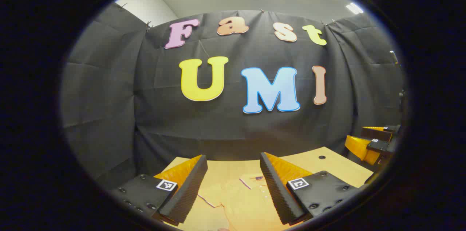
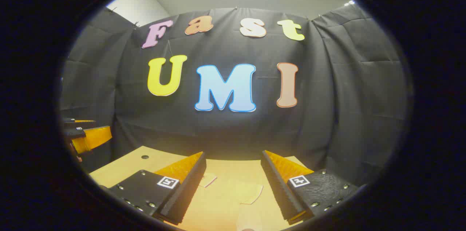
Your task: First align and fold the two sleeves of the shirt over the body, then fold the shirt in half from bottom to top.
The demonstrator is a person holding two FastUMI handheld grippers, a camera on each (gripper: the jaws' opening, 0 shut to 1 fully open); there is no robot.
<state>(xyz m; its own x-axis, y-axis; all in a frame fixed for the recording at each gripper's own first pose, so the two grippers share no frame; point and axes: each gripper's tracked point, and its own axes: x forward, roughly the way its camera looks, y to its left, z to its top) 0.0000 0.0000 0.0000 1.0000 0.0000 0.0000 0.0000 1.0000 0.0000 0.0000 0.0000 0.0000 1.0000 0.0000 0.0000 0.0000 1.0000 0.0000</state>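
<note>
A pale yellow shirt (image 1: 244, 198) with a collar and a button placket lies flat on the wooden table (image 1: 327, 167), low in the left gripper view. My left gripper (image 1: 233, 156) hangs above it, open, nothing between its fingers. In the right gripper view, trimmed edges of the shirt (image 2: 249, 191) lie on the table (image 2: 123, 167) between and below the fingers. My right gripper (image 2: 233, 153) is open too, above the cloth and apart from it. The lower part of the shirt is hidden under the fingers.
The right gripper (image 1: 375, 143) shows at the far right edge of the left gripper view, and the left gripper (image 2: 87, 138) at the left edge of the right gripper view. The table has a small round hole (image 1: 322, 157) near its back corner. The black cloth wall stands close behind.
</note>
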